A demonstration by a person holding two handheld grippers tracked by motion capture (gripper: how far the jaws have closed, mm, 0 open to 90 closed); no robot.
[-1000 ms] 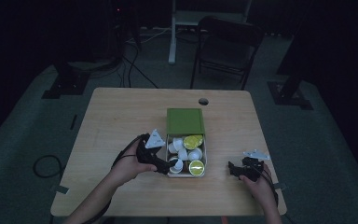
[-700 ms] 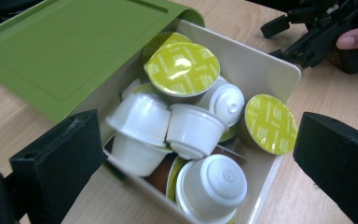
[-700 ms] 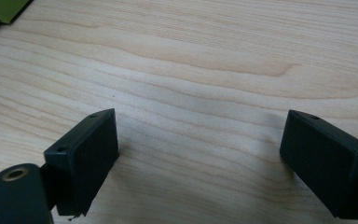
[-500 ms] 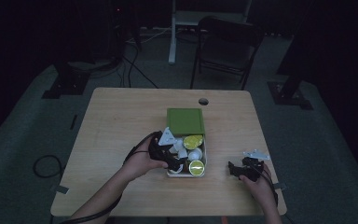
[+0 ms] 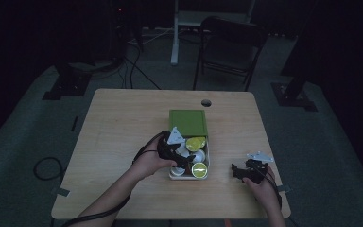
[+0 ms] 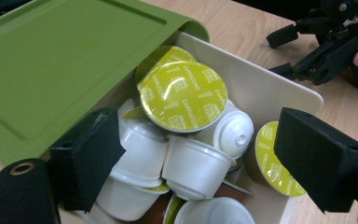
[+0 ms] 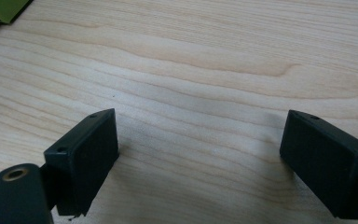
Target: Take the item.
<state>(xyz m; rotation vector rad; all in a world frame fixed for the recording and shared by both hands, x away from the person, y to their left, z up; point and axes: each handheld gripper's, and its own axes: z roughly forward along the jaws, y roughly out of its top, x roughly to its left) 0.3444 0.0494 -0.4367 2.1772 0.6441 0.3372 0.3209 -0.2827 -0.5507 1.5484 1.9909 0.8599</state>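
The coffee capsules (image 6: 193, 165) lie heaped in a cream box (image 5: 207, 156) at the middle of the surface (image 5: 123, 118), its green lid (image 5: 187, 122) slid back. The left gripper (image 6: 200, 158) hangs over them; its jaws have just been closing and bracket a white capsule without pressing it. Yellow-lidded capsules (image 6: 182, 95) crowd right behind. The right gripper (image 5: 246, 171) rests wide open and empty, well apart to the right. Since a second ago the left hand (image 5: 149, 163) has come from the box's left edge to over it.
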